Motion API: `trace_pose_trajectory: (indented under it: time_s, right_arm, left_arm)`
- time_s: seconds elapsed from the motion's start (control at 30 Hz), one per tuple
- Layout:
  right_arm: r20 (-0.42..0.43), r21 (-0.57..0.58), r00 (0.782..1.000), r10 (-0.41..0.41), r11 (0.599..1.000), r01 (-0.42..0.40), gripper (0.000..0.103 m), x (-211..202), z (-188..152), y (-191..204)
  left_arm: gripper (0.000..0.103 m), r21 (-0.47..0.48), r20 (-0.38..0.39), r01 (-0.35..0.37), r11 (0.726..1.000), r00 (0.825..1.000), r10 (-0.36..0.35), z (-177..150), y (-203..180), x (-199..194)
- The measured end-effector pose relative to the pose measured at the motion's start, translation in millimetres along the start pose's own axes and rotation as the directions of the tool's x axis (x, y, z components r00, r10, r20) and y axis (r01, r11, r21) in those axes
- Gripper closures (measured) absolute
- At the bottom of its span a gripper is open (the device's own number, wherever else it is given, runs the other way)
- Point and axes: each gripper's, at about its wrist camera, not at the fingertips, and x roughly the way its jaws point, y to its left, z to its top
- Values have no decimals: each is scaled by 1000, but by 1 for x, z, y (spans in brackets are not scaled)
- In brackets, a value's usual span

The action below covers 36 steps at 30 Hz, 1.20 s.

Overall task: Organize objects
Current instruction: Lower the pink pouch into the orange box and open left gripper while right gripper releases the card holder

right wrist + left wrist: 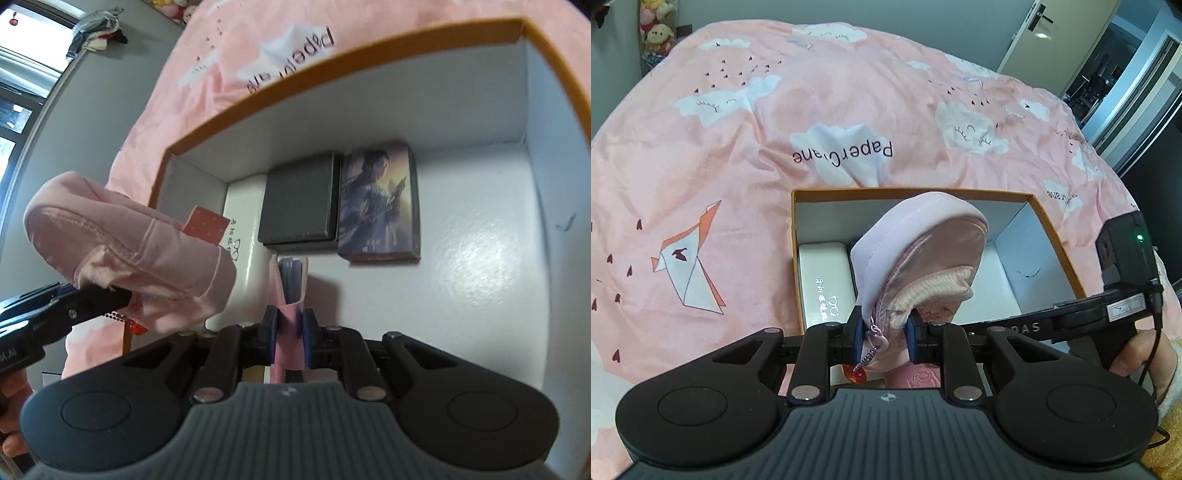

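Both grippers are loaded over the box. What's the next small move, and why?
Probably lower the right gripper onto the bare white floor of the box and release its pink packet. The left side already holds a white case, a dark box and a picture box; the pink pouch can follow.

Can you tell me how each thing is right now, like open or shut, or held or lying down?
Left gripper: shut on the pink pouch.
Pink pouch: held up above the box.
Right gripper: shut on a pink packet.
Pink packet: held upright over the box.
Box: open, no lid on.
White case: lying flat inside.
Dark box: lying flat inside.
Picture box: lying flat beside it.
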Motion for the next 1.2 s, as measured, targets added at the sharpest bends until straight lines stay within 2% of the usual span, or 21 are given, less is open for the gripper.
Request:
trace_pose_trajectory:
  time_s: [0.4,0.53,0.6,0.73,0.87,0.97,1.1,1.2]
  right_arm:
    - [-96,39,986,-133,990,137,87,28,5,1]
    - [-116,5,976,-184,983,186,78,30,4,4]
    - [-83,-31,974,-212,977,210,69,21,1,6]
    - [31,-69,975,-220,973,222,66,-17,-6,6]
    - [169,-112,949,-266,951,287,60,-63,-17,6]
    - [219,-143,952,-213,958,248,55,-80,-17,6]
    - [195,-162,974,-118,975,151,46,-74,-21,6]
    - [159,-149,984,-80,983,104,45,-58,-21,4]
  left_arm:
    - [78,-3,-15,41,999,999,-41,5,10,6]
    - [78,-10,-41,53,999,998,-54,7,9,10]
    - [78,-14,-59,68,998,996,-68,7,7,12]
    - [78,-14,-104,93,996,990,-94,8,1,17]
    - [78,-3,-168,95,996,981,-94,9,-11,29]
    - [78,3,-230,105,994,968,-102,8,-20,41]
    - [77,-7,-328,135,991,936,-130,5,-28,58]
    - [77,-3,-382,108,994,919,-101,2,-30,68]
